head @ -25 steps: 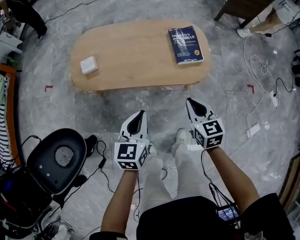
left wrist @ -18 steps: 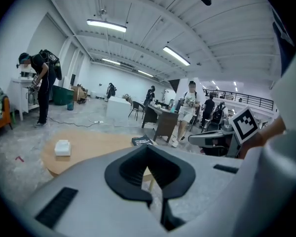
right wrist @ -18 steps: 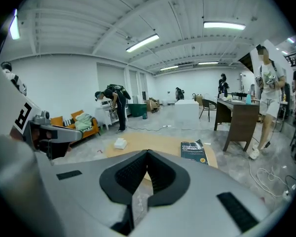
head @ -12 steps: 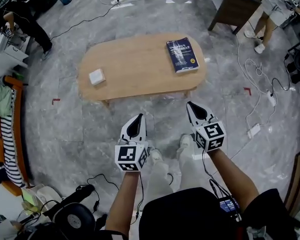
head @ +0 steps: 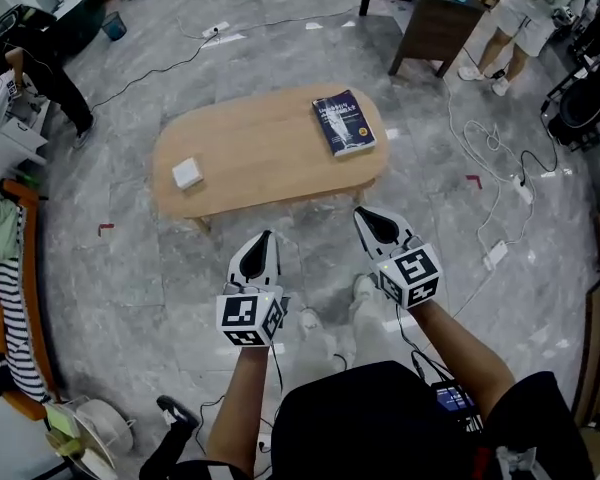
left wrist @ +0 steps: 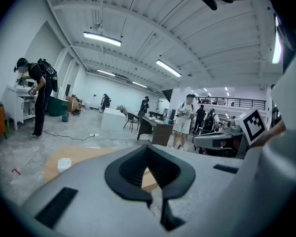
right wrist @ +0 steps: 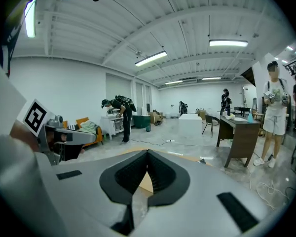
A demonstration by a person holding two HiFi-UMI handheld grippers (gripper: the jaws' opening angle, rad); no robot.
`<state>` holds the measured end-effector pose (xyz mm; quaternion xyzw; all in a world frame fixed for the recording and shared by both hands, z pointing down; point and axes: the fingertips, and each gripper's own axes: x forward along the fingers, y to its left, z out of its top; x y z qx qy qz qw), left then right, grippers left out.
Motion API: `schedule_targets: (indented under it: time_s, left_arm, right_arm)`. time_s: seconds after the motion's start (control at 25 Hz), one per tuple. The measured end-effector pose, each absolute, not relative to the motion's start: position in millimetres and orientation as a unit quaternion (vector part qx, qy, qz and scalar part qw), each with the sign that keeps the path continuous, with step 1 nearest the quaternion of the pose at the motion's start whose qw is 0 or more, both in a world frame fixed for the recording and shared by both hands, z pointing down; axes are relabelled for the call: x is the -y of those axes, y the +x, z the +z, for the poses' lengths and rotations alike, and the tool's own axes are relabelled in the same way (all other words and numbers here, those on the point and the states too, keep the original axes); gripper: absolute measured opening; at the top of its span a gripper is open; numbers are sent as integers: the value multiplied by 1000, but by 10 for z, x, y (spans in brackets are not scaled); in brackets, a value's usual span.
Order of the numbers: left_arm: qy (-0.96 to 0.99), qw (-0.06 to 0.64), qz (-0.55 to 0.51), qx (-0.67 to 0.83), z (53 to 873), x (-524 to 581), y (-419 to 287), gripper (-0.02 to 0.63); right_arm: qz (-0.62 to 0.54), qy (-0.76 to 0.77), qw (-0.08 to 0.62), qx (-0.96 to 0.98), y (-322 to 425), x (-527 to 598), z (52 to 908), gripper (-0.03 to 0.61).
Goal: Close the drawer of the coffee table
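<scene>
Oval wooden coffee table (head: pixel 265 153) seen on grey floor (head: pixel 120 258), ahead of both grippers; drawer can't be made out; book (head: pixel 343 123) & white box (head: pixel 187 173) laid on top; left gripper (head: pixel 264 238) & right gripper (head: pixel 365 216) held short of it, jaws closed on nothing; ceiling lights (right wrist: pixel 228 43) shown only in gripper views.

Coffee table (head: pixel 260 153), oval top of light wood, standing level on grey stone floor, drawer not distinguishable from above
</scene>
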<state>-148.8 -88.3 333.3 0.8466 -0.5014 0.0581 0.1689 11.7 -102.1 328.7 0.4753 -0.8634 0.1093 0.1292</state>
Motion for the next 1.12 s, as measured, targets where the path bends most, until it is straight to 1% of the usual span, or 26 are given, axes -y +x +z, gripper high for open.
schedule_targets:
  time_s: [0.36,0.64,1.12]
  left_arm:
    - [861,146,46,485,3035,766,-1651,-2]
    - [863,140,38,484,3008,666,-1685,-2]
    - [859,130,39,494,2788,447,-1439,-2]
  right_arm:
    - [81,484,111,864,-74,825,2926,12]
    - [63,477,111,869,-112,687,2844,12]
    - [42,463,99,880,93,458,2572,12]
